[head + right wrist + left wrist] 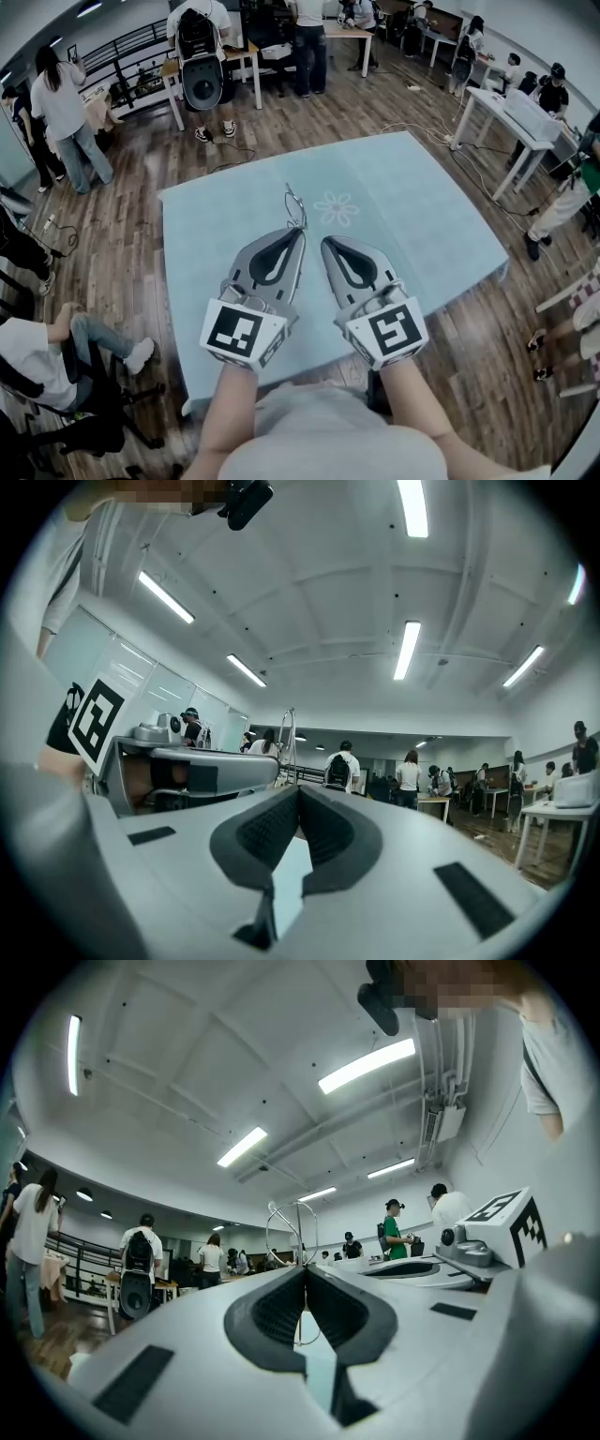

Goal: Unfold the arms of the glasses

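The left gripper (302, 232), a grey two-jaw tool with black ribbed pads, is clamped on the thin silver wire-framed glasses (296, 208). In the left gripper view the pads meet on a fine wire at the left gripper (305, 1269), and a round lens rim of the glasses (292, 1232) stands up above the tips (how the arms lie cannot be made out). The right gripper (325, 242) sits just beside it, tips close to the left one's, and its jaws are pressed together with nothing between them, as the right gripper view shows at the right gripper (298, 789). From there the glasses (287, 731) appear off to the left, apart from the right jaws.

Each tool carries a white cube with black square markers, the left cube (242, 335) and the right cube (389, 330), near the person's bare forearms.

Both grippers hang over the pale blue cloth-covered table (422, 216), which bears a faint white flower motif (337, 208) just right of the glasses. Around the table lies dark wooden plank floor (281, 131), with several people standing or sitting at white desks further off.
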